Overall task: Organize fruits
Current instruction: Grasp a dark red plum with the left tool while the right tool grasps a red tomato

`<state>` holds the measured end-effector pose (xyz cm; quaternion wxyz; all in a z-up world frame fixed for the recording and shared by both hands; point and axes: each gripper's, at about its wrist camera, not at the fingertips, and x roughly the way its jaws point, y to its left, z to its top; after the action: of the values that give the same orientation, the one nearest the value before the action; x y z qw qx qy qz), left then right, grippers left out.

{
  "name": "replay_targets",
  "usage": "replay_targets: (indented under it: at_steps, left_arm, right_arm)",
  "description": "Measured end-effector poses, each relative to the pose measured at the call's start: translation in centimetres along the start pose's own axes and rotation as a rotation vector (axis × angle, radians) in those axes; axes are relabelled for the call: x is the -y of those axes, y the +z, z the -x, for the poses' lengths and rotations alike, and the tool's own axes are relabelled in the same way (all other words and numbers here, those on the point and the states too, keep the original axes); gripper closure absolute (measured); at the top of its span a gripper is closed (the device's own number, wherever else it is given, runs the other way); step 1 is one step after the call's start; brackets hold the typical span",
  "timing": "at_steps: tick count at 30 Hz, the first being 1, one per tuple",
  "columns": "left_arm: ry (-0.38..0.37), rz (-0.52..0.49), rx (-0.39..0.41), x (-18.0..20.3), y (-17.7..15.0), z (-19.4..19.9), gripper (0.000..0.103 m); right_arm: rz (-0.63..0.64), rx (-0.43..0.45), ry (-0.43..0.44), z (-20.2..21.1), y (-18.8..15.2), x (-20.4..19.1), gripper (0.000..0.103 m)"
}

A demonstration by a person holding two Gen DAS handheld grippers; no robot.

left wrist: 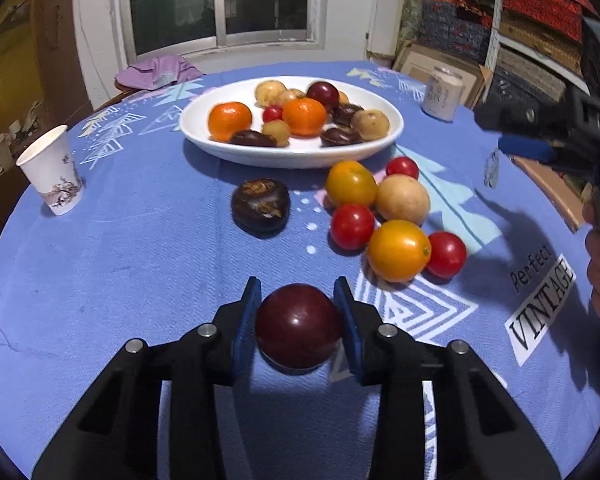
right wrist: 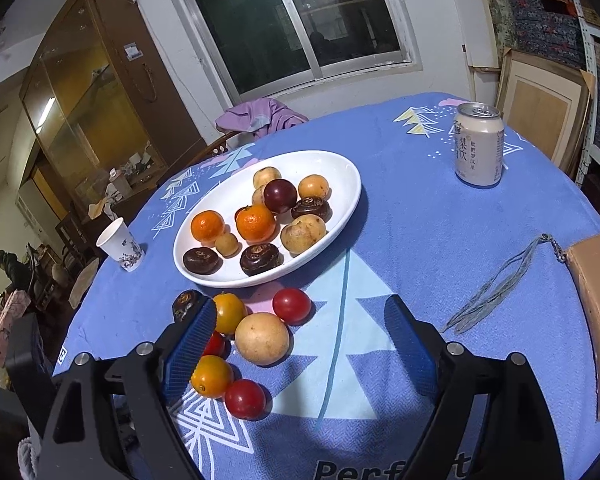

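A dark red plum rests on the blue tablecloth between the blue pads of my left gripper; both pads press on its sides. Beyond it lie a dark water chestnut, two yellow tomatoes, several red cherry tomatoes and a tan round fruit. The white plate behind them holds mandarins, a plum, chestnuts and tan fruits. My right gripper stands open above the loose fruit cluster, gripping nothing. It also shows at the right edge as the right gripper.
A paper cup stands at the left of the table, a drink can at the far right. A tan pouch with a grey lanyard lies at the right edge. A purple cloth hangs on a chair behind the table.
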<state>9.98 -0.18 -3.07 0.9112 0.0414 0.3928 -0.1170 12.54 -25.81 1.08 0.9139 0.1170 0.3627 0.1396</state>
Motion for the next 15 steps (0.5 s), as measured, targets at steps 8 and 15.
replay_targets:
  at_steps: [8,15]
  left_arm:
    - [0.083,0.133,0.025,-4.0,0.8,0.4,0.066]
    - [0.099,0.174,0.01,-5.2,0.8,-0.1,0.066]
  right_arm:
    - [0.1,0.0,-0.01,0.2,-1.4,-2.0,0.016]
    - [0.417,-0.066,-0.05,-0.5,-6.9,-6.7,0.03]
